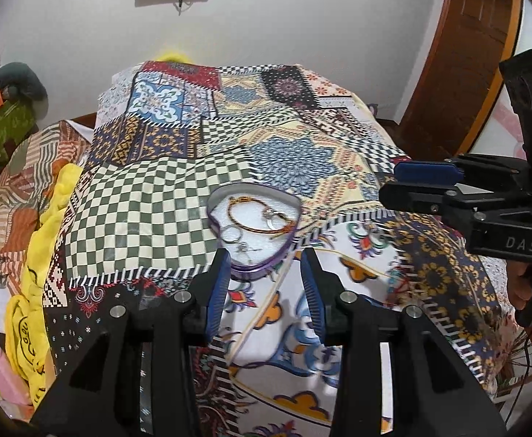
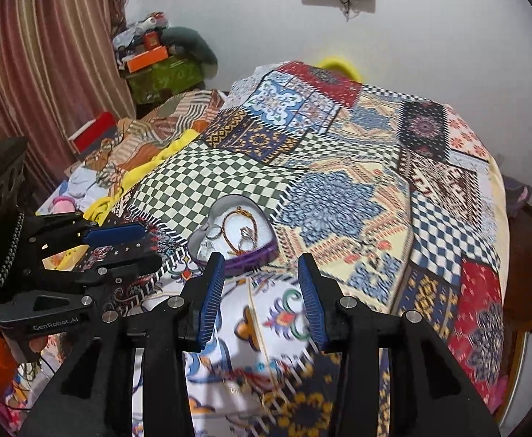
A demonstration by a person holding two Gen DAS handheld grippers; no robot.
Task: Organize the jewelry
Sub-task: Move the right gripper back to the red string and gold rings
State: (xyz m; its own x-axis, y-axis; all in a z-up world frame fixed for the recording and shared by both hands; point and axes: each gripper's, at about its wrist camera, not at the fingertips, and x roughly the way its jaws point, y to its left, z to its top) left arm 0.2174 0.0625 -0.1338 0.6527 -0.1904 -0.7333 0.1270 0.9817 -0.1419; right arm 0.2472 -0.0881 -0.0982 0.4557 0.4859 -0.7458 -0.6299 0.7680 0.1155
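Resting on the patchwork bedspread (image 1: pixel 164 215), heart-shaped tin (image 1: pixel 255 267) already held bracelet (image 1: pixel 262 218) and rings (image 1: pixel 233 235); left gripper (image 1: pixel 262 284) and right gripper (image 2: pixel 262 287) hovered released, empty. Sorting judged near complete.

A heart-shaped box (image 1: pixel 254 225) with a purple wall and white padding inside lies open near the middle of the left wrist frame, on the patchwork cloth. Inside it a thin orange-brown bracelet (image 1: pixel 262 218) makes a loop, tilted toward the right rim. A small silver ring (image 1: pixel 232 234) lies at the lower left of the padding. Other small silver pieces are near, too blurred to name.
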